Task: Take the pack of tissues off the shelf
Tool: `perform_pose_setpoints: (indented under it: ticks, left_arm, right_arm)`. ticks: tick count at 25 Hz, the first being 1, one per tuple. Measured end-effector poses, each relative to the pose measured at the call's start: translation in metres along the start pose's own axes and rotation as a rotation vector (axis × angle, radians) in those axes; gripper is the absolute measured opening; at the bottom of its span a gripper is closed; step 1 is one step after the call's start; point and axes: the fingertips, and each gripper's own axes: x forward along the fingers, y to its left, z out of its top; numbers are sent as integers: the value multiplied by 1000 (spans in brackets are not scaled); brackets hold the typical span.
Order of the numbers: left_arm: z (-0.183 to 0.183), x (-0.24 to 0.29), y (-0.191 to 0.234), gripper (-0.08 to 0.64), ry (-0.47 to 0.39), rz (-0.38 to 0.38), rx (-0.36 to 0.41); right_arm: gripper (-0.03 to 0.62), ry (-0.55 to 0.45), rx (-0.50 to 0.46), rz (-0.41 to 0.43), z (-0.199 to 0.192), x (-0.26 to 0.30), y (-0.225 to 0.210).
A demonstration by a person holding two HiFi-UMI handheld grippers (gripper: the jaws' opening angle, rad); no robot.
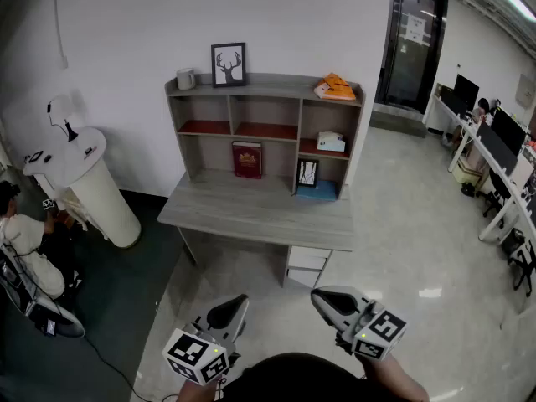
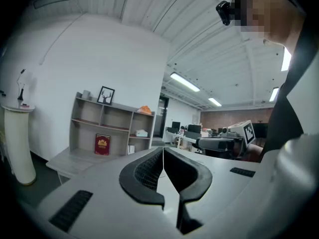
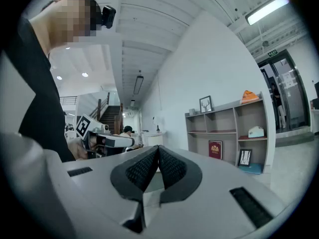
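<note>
Tissues: the tissues point(image 1: 331, 141) sit in the right-hand middle compartment of the shelf point(image 1: 268, 85), untouched. The shelf stands on the bench point(image 1: 251, 208).
Left gripper: the left gripper point(image 1: 228, 316) has its jaws pressed together with nothing between them. It is held low in front of the person, well apart from the bench.
Right gripper: the right gripper point(image 1: 331, 301) is likewise closed and empty, held level with the left one.
Done: nothing yet, by my reading. Neither gripper is near the shelf, and open floor lies between the person and the bench.
Left to do: walk up to the bench, open one gripper, reach into the right compartment, close on the tissues and bring them out. The right gripper looks the better placed, since it is on that side.
Head view only: it takes in the whole layout from above. That includes the floor gap, the orange thing point(image 1: 336, 86) on the shelf top and a seated person point(image 1: 25, 241) at far left.
Left gripper view only: it shows the right gripper from the side with its marker cube, and office desks behind it. The tissues show small and distant past the closed jaws.
Right gripper view only: it shows stairs point(image 3: 107, 108) and the left gripper from the side. The shelf is seen nearly level, with the tissues in their compartment above a small frame point(image 3: 244, 157).
</note>
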Motion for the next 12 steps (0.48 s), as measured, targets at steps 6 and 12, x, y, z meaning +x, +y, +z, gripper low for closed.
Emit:
perform_pose_setpoints:
  ticks: [6, 12]
  left_arm:
    - [-3, -14, 2, 18, 6, -3, -8]
    - [-8, -38, 12, 18, 16, -7, -4]
  right_arm:
    - [17, 8, 5, 6, -3, 6, 16]
    - [17, 7, 20, 8, -10, 22, 37]
